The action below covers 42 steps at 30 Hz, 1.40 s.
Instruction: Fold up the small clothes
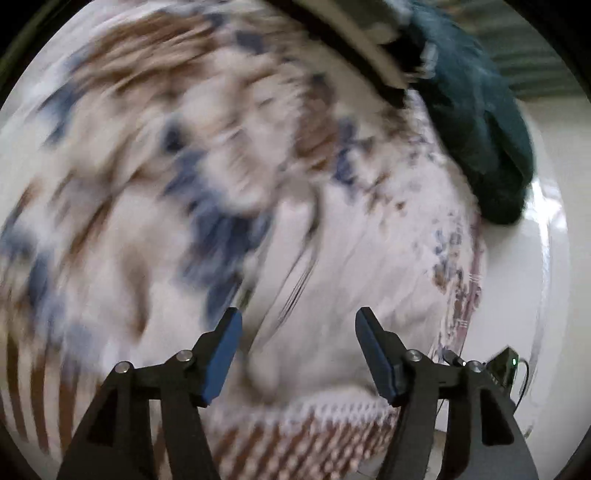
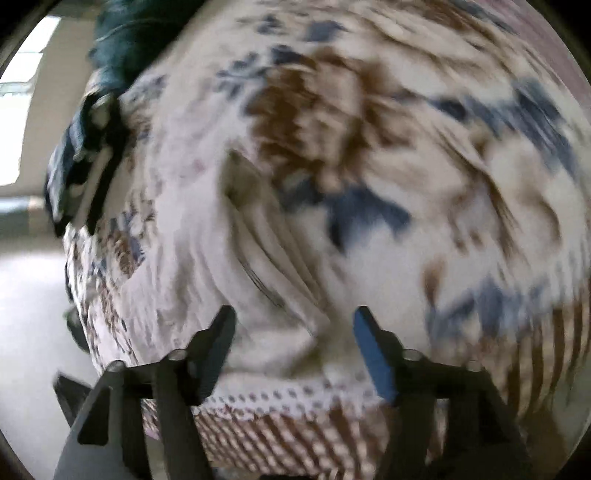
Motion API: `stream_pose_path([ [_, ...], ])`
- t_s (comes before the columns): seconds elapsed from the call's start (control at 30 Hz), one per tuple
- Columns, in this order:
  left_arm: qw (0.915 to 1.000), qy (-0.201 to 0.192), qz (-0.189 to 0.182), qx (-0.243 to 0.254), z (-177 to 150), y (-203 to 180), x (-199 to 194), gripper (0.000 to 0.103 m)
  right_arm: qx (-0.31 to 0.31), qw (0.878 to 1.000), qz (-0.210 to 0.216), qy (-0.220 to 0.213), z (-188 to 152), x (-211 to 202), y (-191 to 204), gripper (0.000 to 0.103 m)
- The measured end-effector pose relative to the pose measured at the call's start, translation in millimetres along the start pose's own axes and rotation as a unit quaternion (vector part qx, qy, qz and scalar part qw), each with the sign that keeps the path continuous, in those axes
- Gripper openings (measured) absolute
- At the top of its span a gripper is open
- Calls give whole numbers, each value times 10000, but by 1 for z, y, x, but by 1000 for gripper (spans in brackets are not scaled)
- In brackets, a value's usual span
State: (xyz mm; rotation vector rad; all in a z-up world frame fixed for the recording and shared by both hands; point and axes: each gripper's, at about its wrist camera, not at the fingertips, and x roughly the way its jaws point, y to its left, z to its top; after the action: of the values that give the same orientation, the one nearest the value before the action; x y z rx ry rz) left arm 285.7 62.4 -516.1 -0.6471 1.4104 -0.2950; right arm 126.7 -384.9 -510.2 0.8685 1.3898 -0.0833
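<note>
A white garment lies crumpled on a bed cover printed with brown and blue flowers; the view is blurred by motion. My left gripper is open and empty, its blue pads just above the white cloth. In the right wrist view the same white garment lies on the flowered cover. My right gripper is open and empty, close above the cloth. A dark teal garment lies at the far edge; it also shows in the right wrist view.
The bed's edge with a brown checked border runs below the grippers. A dark strap or band lies beside the teal garment. Pale floor shows to the left in the right wrist view. A small black device sits at the right.
</note>
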Motion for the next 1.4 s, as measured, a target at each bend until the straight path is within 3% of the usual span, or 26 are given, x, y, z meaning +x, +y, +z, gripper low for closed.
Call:
stream_pose_path([
  [0.13,9975,315,131,626,34,-9,50,63,-436,9988,184,99,28,36,9,73],
  [0.2,9965,592,-33,597,38,-4,74,63,-402,9979,382,329,37,56,5,73],
  [0.27,9969,513,-95,586,36,-3,79,62,-254,9966,620,478,41,72,-1,73],
  [0.3,9973,422,-135,580,34,-3,78,62,-127,9961,753,443,42,74,-4,71],
  [0.33,9979,311,-147,555,32,-2,76,59,-15,9952,902,367,41,76,-4,57],
  [0.4,9982,129,-244,531,27,-2,71,17,99,9934,1084,356,37,80,-2,30],
  [0.47,9982,-51,-273,525,24,-4,64,14,145,9936,1097,246,32,76,2,23],
  [0.63,9972,-233,-302,649,27,-25,41,13,-45,9947,1021,125,26,51,25,20],
  [0.87,9924,-673,-402,946,61,-63,-33,13,-576,9919,1130,29,40,5,102,20],
  [0.97,9895,-999,-465,938,94,-73,-68,13,-769,9882,1320,-105,59,-9,145,20],
  [1.1,9826,-1440,-518,1052,163,-92,-104,13,-1107,9801,1599,-393,104,-18,226,20],
  [1.13,9804,-1544,-512,1110,184,-96,-110,13,-1107,9801,1599,-393,104,-18,226,20],
  [1.2,9759,-1747,-509,1207,229,-103,-121,13,-1320,9737,1750,-625,145,-13,288,20],
  [1.4,9700,-2091,-414,1168,372,-106,-123,13,-1603,9650,1794,-1045,239,22,400,20],
])
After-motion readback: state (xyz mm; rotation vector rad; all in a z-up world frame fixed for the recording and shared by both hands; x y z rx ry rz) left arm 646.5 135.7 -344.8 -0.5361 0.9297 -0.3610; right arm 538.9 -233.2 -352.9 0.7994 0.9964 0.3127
